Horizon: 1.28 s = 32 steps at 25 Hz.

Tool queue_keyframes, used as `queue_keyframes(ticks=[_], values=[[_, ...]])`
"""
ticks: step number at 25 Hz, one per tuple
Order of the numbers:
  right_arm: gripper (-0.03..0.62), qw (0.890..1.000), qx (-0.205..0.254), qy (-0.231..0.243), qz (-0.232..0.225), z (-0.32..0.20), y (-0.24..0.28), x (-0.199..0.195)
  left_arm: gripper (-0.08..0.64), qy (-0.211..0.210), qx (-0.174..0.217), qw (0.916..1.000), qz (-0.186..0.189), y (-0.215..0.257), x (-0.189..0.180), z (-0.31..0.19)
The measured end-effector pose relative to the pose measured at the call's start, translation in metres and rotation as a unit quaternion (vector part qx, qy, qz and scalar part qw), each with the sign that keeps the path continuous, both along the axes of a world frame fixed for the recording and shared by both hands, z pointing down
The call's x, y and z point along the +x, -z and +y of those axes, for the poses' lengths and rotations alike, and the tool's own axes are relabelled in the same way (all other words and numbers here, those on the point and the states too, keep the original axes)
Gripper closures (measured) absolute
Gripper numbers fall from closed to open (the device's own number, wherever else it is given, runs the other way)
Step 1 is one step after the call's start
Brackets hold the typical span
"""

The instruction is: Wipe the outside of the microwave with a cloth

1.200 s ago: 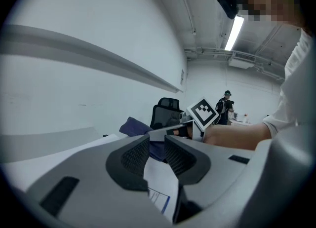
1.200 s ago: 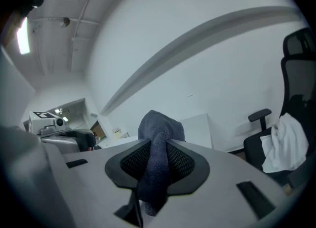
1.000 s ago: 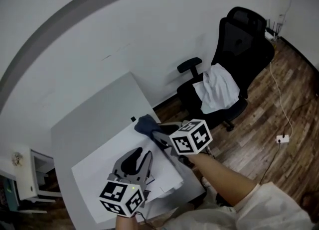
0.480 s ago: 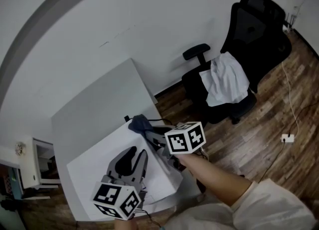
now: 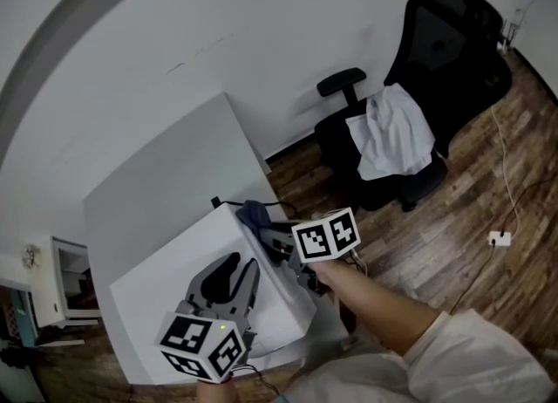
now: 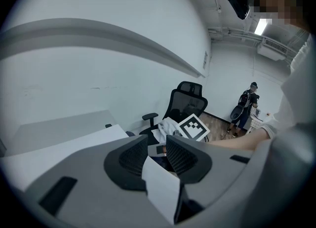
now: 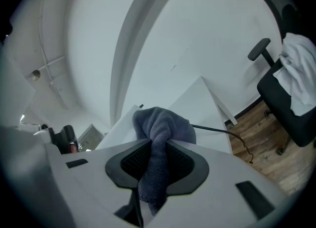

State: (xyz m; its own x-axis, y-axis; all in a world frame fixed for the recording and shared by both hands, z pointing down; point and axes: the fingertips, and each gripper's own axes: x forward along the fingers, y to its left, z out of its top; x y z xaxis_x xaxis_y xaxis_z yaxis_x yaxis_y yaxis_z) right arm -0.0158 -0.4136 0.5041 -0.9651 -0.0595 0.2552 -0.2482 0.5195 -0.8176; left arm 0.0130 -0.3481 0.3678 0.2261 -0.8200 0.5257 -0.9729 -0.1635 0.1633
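Microwave (image 5: 166,272), cloth (image 5: 254,215) by it — table (image 5: 157,181) behind, chair (image 5: 445,44) beyond.

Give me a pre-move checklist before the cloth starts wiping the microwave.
1. cloth clamped in the right gripper: ok, both pads pinch it.
2. Enough cloth beyond the jaws to wipe with: ok, a wad bulges past the fingertips.
3. Cloth touching the microwave: cannot tell; it sits at the top's far right corner.
4. left gripper free: ok, jaws apart, nothing between them, over the microwave's top.
5. cable clear of the wiping path: cannot tell; it runs out right beside the cloth.
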Motion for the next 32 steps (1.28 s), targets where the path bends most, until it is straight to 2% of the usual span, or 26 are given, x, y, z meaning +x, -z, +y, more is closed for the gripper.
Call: queue_keyframes(ticks=[5,9,12,16,19,29,32], values=[[0.492,0.999,0.038,0.015,-0.024,0.029,0.028,0.021,0.453,-0.007,-0.003,1.0000,0.004,0.000,0.005,0.002],[0.492,0.998,0.028,0.037,-0.034,0.054,0.031,0.041,0.451,-0.013,-0.007,0.9998,0.010,-0.004,0.009,0.004],[0.492,0.997,0.025,0.070,-0.035,0.070,0.030,0.054,0.446,-0.024,-0.015,0.9996,0.009,-0.009,0.014,0.006],[0.492,0.988,0.051,0.143,-0.037,0.092,0.036,0.068,0.442,-0.051,-0.032,0.9981,-0.013,-0.012,0.028,0.011],[0.492,0.978,0.068,0.191,-0.038,0.106,0.039,0.079,0.439,-0.066,-0.037,0.9971,-0.014,-0.013,0.041,0.017],[0.491,0.964,0.069,0.251,-0.057,0.155,0.032,0.113,0.436,-0.111,-0.056,0.9922,-0.004,-0.019,0.074,0.042],[0.491,0.957,0.090,0.271,-0.048,0.161,0.023,0.118,0.434,-0.120,-0.061,0.9908,-0.004,-0.018,0.081,0.042]])
